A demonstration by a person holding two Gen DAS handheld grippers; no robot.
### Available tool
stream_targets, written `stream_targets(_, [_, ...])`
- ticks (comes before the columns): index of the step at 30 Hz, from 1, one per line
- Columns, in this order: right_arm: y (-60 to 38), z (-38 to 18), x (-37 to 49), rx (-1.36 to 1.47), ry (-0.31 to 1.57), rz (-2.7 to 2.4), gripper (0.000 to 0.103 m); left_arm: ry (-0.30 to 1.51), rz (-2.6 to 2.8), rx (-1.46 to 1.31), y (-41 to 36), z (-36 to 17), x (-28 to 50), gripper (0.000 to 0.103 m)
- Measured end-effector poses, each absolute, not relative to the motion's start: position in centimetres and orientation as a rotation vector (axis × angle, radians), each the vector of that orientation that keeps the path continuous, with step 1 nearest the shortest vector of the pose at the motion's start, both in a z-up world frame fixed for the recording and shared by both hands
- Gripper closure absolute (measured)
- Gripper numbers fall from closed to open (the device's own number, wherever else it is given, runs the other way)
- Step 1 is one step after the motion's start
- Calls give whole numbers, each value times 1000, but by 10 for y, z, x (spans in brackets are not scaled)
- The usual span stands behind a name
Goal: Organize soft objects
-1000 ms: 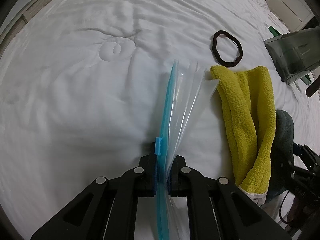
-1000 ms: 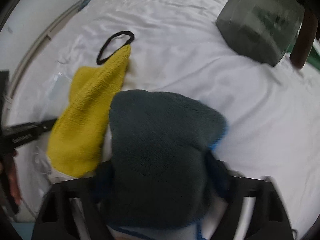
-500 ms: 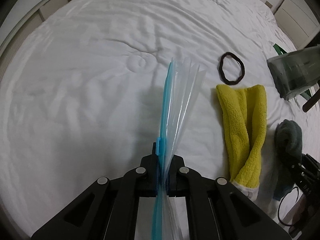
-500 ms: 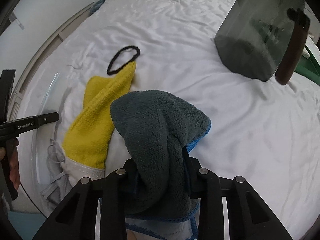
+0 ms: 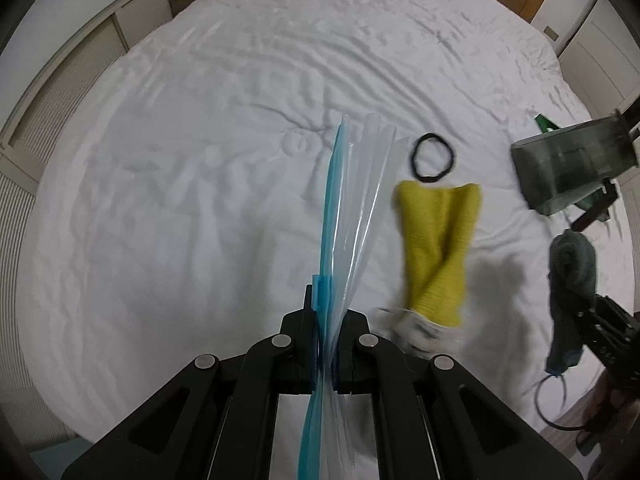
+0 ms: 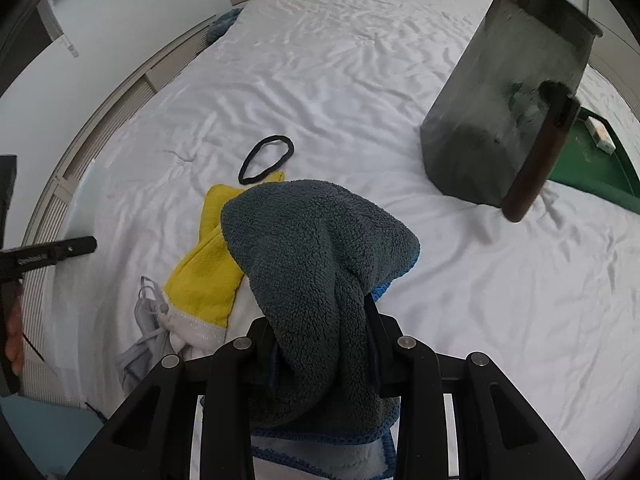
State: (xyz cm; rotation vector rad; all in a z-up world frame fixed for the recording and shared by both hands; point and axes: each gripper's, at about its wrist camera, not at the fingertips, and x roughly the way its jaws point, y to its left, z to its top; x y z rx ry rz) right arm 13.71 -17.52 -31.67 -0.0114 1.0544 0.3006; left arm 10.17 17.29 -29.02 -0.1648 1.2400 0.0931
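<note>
Compared with one second earlier, both grippers have risen, so more of the white bed (image 5: pixel 200 200) appears in each view. Left wrist view: the left gripper (image 5: pixel 329 320) is clenched on a clear zip bag (image 5: pixel 360 208) with a blue seal strip, held edge-on above the bed; to its right lie a yellow towel (image 5: pixel 438 240) and, just beyond it, a black hair band (image 5: pixel 434 157); a grey bin (image 5: pixel 572 168) stands farther right. Right wrist view: the right gripper (image 6: pixel 324 332) grasps a grey fleece cloth (image 6: pixel 316 264) with blue edging, lifted clear of the bed (image 6: pixel 500 300); the yellow towel (image 6: pixel 200 276) lies below-left, the hair band (image 6: pixel 266 159) near its far end, the bin (image 6: pixel 500 100) to the right.
</note>
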Motion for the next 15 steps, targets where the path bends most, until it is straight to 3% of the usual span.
stream_targets(15, [-262,-284,110,-18,1105,322,72,1309,-21,-132,34,-274,93,100])
